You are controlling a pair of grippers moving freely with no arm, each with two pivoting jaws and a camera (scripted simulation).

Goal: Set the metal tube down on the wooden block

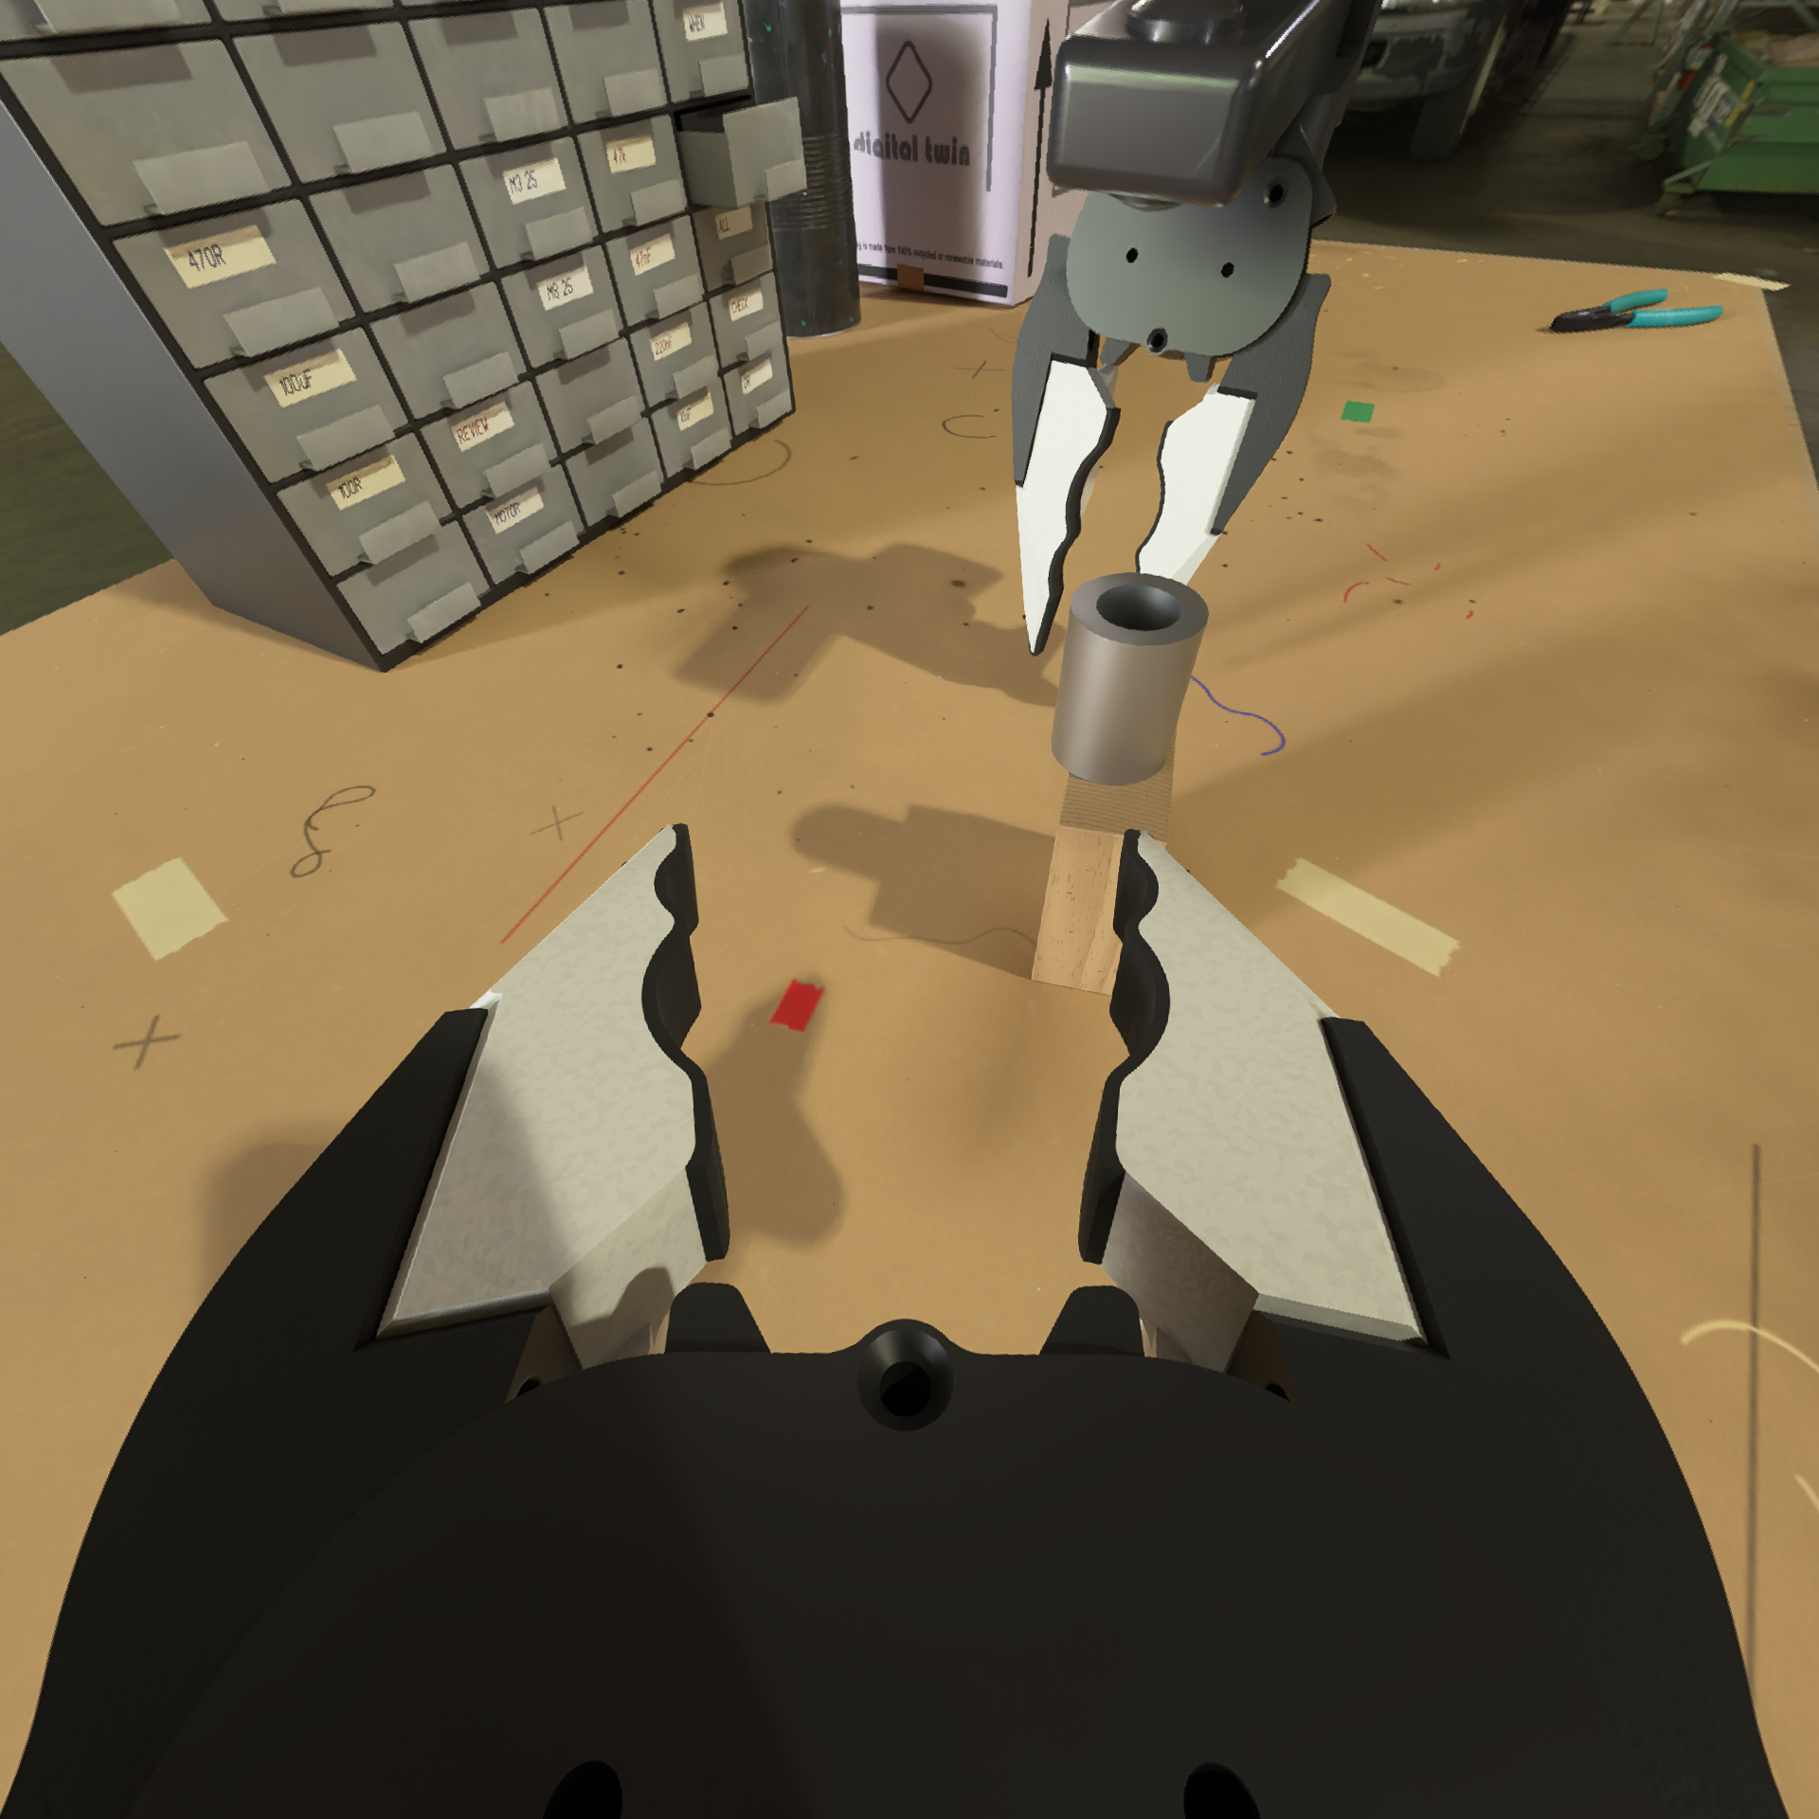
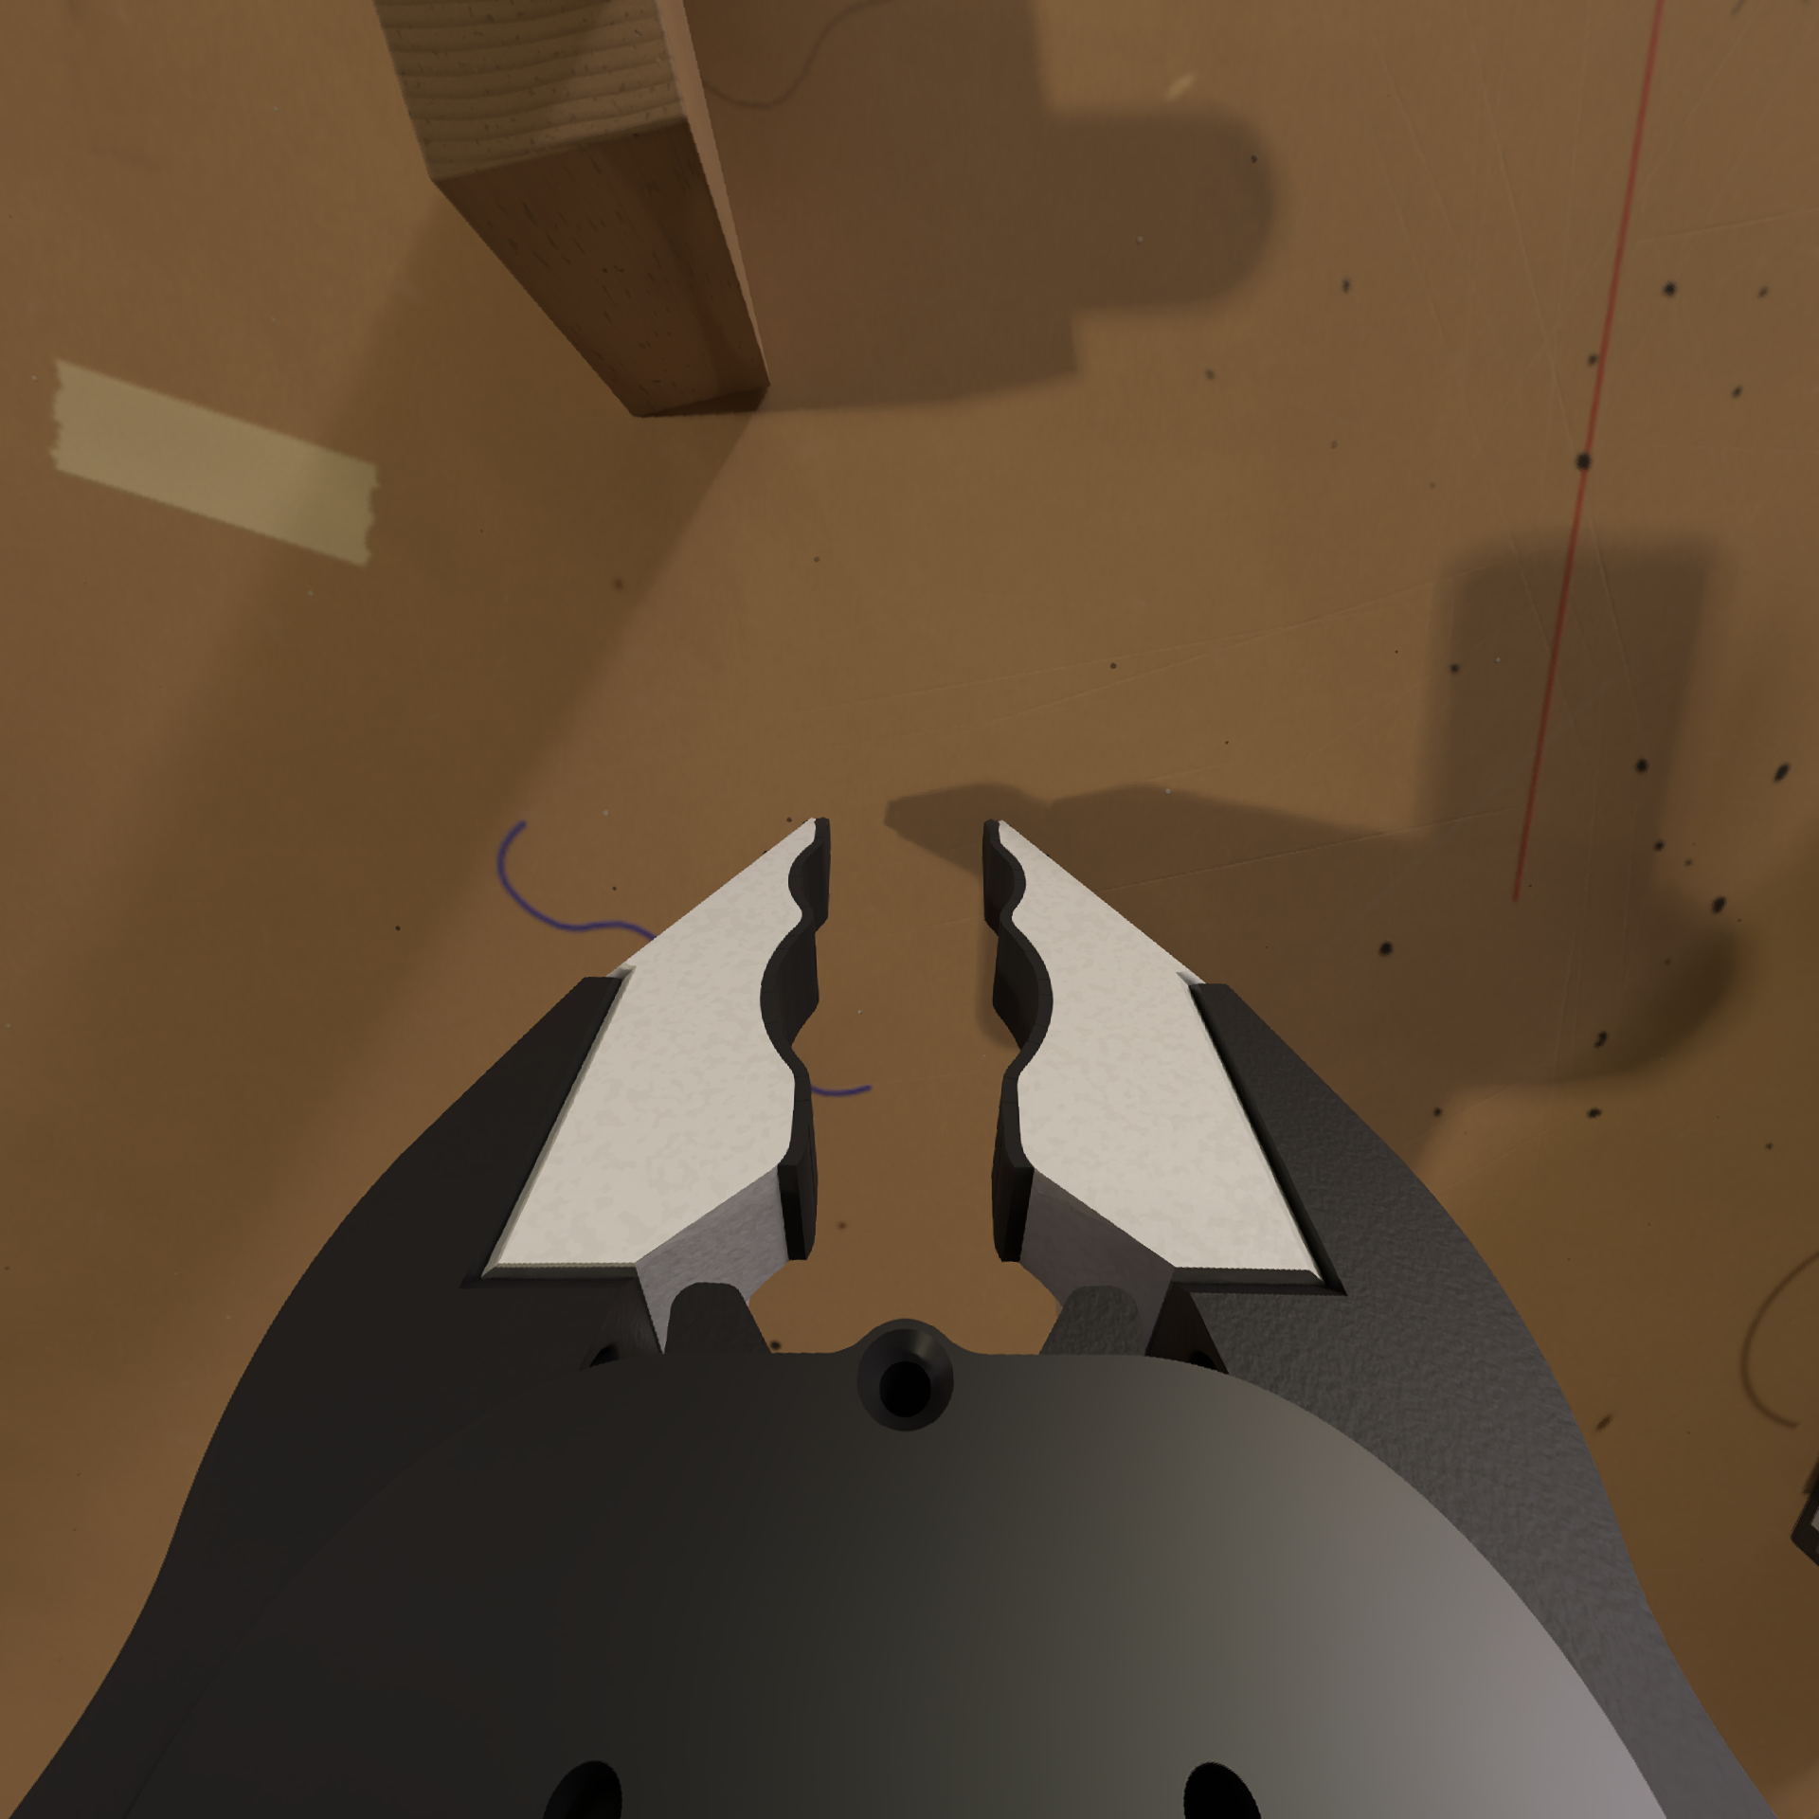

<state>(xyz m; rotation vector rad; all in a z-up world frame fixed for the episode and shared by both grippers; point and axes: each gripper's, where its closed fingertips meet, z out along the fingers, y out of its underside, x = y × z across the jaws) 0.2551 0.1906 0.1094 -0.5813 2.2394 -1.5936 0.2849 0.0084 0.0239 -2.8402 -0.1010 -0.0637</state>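
Nearest, my left gripper (image 1: 901,837) hangs empty, its 2 fingers spread wide; beyond it the tube (image 1: 1125,681) stands upright on the block (image 1: 1078,910); farther, my right gripper (image 1: 1107,610) is released, holding nothing; I judge the tube stiff, slippery, best gripped mid-wall.

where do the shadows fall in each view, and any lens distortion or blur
Left wrist view: the metal tube and wooden block cast soft shadows leftward on the table; wide-angle bending curves the drawer cabinet; all sharp. Right wrist view: dimmer, broad soft shadows right of the right gripper; the block leans strongly.
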